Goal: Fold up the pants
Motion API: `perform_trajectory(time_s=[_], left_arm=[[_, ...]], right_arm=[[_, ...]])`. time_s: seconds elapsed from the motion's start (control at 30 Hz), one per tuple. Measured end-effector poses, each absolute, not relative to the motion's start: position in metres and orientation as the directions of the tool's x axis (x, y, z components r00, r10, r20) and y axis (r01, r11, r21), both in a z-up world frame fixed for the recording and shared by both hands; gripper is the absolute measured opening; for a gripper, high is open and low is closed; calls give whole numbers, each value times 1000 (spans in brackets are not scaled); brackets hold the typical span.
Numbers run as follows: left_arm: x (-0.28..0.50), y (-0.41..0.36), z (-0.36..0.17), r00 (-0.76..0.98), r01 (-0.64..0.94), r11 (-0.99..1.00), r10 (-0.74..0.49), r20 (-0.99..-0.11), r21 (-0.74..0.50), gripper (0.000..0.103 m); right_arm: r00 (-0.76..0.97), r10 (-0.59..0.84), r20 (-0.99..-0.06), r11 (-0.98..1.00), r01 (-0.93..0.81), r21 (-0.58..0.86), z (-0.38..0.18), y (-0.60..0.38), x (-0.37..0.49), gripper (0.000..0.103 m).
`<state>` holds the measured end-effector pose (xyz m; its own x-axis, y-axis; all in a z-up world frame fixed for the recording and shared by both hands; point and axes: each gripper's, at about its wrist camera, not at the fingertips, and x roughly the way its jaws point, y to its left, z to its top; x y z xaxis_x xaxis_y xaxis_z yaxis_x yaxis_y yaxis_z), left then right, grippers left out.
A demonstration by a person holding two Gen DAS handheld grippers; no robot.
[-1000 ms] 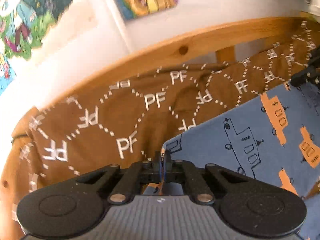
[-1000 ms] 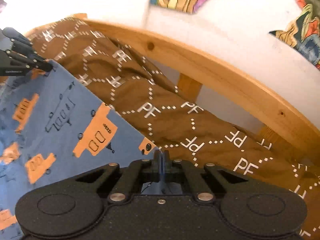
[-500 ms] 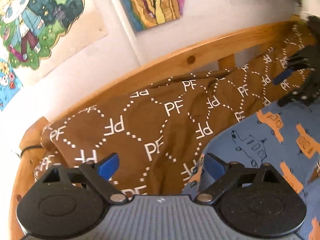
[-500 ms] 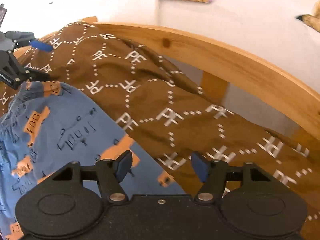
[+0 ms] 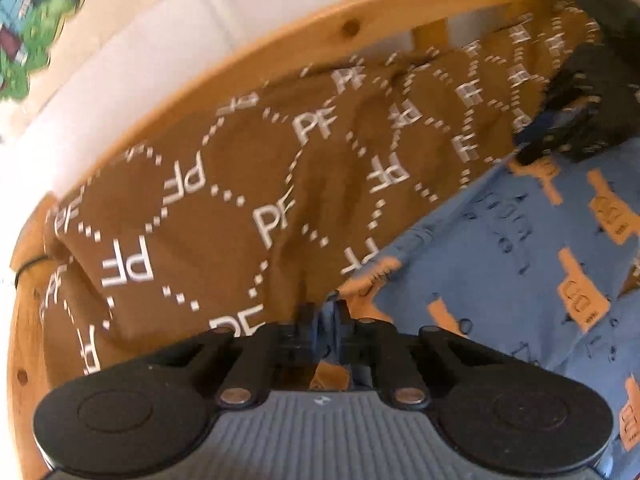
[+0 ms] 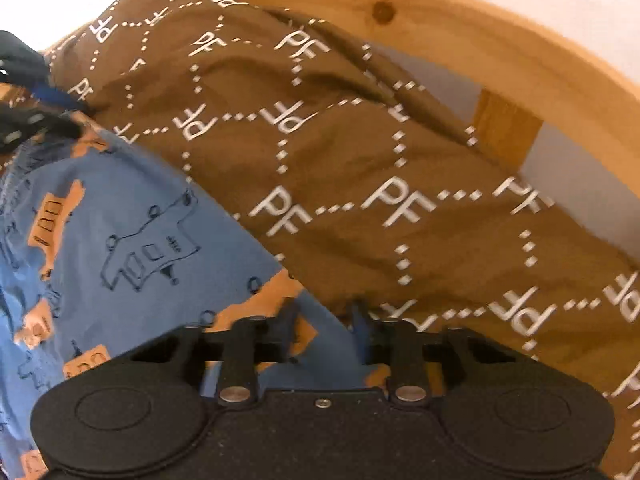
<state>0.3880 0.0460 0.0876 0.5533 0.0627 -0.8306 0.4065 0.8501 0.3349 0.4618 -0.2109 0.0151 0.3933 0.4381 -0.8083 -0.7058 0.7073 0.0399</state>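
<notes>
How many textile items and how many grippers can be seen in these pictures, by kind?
Blue pants with orange print: 1
Brown bedcover with white PF letters: 1
Black two-finger grippers: 2, left gripper, right gripper
Total: 4

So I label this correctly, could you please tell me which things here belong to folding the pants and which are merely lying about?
Job:
- blue pants
- left tool
- right tool

Lying about:
- brown bedspread
- wooden bed rail
- wall posters
</notes>
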Motion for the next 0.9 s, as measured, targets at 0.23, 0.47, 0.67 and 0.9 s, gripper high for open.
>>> perform_trajectory(time_s=[0.23,0.47,0.67,0.9], left_arm=[[379,40,97,592,393,848,62,-804,355,1],[343,49,116,667,367,849,45,-744,381,1],[293,50,128,734,395,831,-28,-679,392,1],[215,59,123,794,439,768,-87,-602,467,1]], right_arm=[[441,451,-776,707,-707,9,25,-213,440,3],[545,482,-686,717,-696,-49,61,-222,387,0],[585,511,-630,723,-689,-53,86,-236,319,0],[615,544,-570,731,-682,-38,88,-239,205,0]])
